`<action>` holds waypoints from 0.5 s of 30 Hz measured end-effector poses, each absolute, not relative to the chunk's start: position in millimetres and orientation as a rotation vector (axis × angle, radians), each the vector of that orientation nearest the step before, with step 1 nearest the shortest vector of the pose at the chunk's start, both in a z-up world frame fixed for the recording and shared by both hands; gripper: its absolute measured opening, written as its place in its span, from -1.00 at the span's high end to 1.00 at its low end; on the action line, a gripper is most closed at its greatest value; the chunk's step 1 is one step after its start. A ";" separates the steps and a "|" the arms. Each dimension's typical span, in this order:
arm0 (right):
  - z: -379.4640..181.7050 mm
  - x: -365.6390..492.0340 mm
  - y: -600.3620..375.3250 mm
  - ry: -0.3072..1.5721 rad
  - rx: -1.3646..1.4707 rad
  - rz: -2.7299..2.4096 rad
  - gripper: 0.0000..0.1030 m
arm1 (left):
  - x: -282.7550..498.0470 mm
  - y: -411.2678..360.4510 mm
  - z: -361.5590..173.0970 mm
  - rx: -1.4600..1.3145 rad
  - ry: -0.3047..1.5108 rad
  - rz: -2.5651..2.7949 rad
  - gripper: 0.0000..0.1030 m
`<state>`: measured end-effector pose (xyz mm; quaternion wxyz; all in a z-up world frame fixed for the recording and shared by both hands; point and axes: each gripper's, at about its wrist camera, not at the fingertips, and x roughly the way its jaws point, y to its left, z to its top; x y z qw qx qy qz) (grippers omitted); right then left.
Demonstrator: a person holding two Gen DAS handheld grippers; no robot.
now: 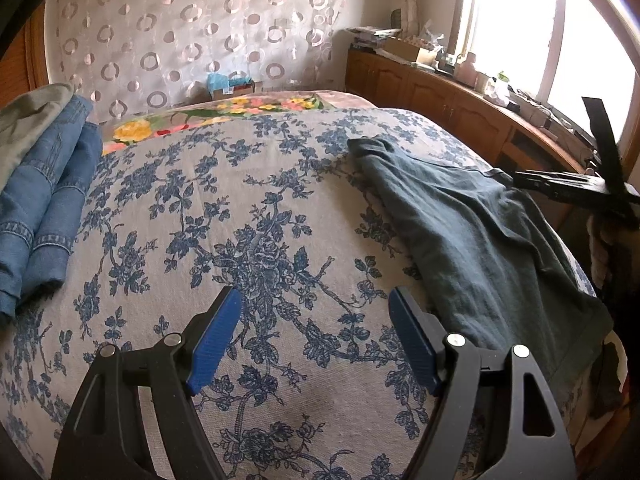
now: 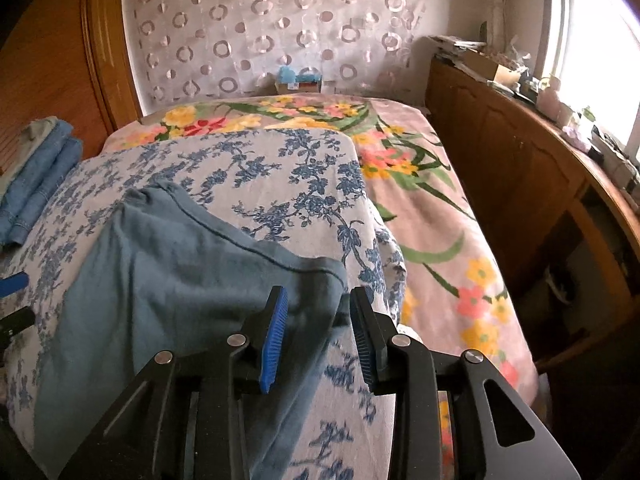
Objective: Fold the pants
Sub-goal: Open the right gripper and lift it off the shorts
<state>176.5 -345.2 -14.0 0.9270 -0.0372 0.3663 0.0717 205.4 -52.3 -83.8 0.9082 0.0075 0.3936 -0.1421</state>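
Dark grey-blue pants (image 1: pixel 476 232) lie flat in a long strip on the right side of the blue floral bedspread (image 1: pixel 248 216). My left gripper (image 1: pixel 316 320) is open and empty over the bedspread, left of the pants' near end. In the right wrist view the pants (image 2: pixel 180 280) run from the lower left toward the middle. My right gripper (image 2: pixel 318 316) is open, its jaws astride the pants' right corner, with cloth between them. The right gripper also shows as a dark shape at the right edge of the left wrist view (image 1: pixel 580 188).
Folded blue jeans (image 1: pixel 44 208) and a grey-green garment (image 1: pixel 28 120) are stacked at the bed's left side. A flowered blanket (image 2: pixel 432 208) covers the far and right part of the bed. A wooden cabinet (image 2: pixel 520 184) with clutter stands under the window on the right.
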 end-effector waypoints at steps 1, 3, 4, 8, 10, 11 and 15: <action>-11.7 170.7 -344.3 0.741 -0.076 0.150 0.35 | 205.2 -52.5 -84.1 0.017 0.813 -0.291 -0.50; -8.8 158.2 -342.3 0.725 -0.071 0.159 0.35 | 204.5 -55.3 -83.6 0.030 0.811 -0.287 -0.50; -8.0 150.1 -341.6 0.717 -0.067 0.166 0.35 | 203.9 -56.4 -83.0 0.037 0.809 -0.287 -0.50; -5.9 116.3 -337.6 0.690 -0.063 0.195 0.35 | 199.2 -62.8 -77.6 0.067 0.777 -0.290 -0.50; -5.2 98.2 -337.2 0.677 -0.065 0.213 0.35 | 194.6 -63.8 -75.0 0.046 0.773 -0.318 -0.50; -5.3 90.4 -337.7 0.675 -0.063 0.222 0.35 | 193.4 -64.7 -74.1 0.033 0.781 -0.325 -0.50; -9.1 61.8 -339.1 0.670 -0.067 0.244 0.35 | 177.7 -76.3 -65.7 0.030 0.780 -0.357 -0.50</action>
